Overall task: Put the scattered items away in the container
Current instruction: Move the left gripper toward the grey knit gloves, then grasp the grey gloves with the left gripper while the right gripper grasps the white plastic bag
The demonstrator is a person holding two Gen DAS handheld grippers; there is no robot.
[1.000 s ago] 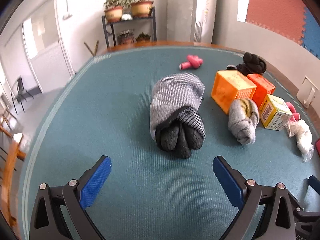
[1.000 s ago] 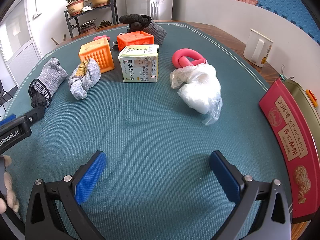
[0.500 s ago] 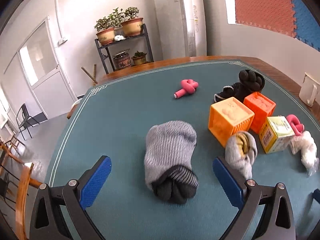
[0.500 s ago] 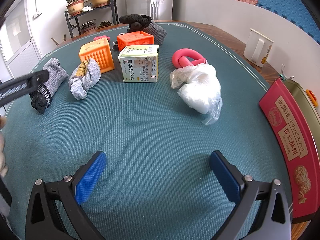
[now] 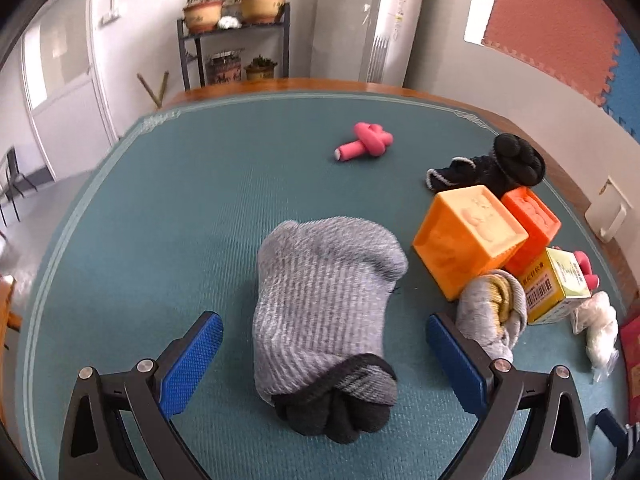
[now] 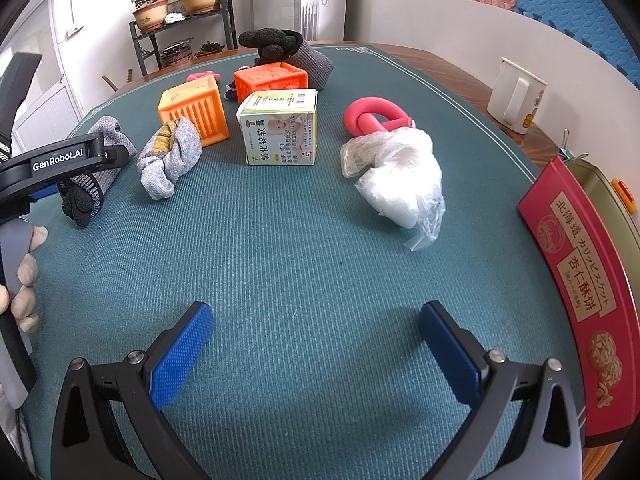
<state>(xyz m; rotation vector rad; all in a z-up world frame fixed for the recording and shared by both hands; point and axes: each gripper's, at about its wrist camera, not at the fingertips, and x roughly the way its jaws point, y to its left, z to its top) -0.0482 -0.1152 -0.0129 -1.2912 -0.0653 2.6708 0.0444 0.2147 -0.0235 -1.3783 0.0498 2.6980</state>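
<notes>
- Both of my feeds are bright, lit by even daylight; colours read clean on the counter (image 6: 304, 248).
- In my left wrist view the doorway (image 5: 60, 80) at far left is washed out, and the wall window (image 5: 474, 0) blows to white.
- Shadows are soft: a faint one sits under the grey sock bundle (image 5: 324, 300), and pale ones lie under the right jaws.
- Fisheye bending is strong; the counter edge curves and black vignette fills the corners.
- Slight blur softens the left view's far shelf (image 5: 236, 40); the print on the red tin (image 6: 580, 292) stays sharp.
</notes>
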